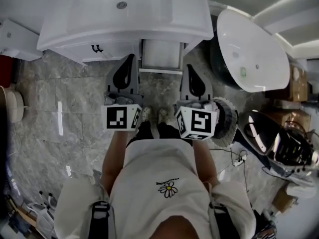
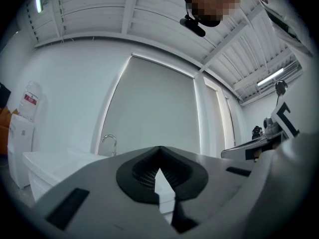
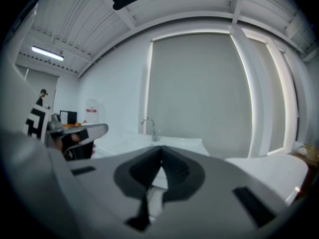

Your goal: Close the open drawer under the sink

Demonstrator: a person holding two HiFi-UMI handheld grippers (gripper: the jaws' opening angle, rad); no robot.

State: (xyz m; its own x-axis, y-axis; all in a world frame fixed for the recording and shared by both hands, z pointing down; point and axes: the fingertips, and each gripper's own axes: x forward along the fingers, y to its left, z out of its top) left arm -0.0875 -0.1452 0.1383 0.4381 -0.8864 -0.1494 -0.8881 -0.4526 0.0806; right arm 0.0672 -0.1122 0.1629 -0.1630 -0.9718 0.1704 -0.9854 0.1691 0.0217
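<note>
A: L gripper point(image 2: 159, 152)?
B: Jaws tip to tip, nothing btwn them. R gripper point(image 3: 160, 152) same: closed, empty.
A: And the drawer?
B: Drawer point(image 1: 160, 54) sits just ahead, btwn the two tips, under the sink point(image 1: 189, 14). It's out of the cabinet front, pointing at the person's feet, open side up. Contact w/ either gripper: can't tell.
</note>
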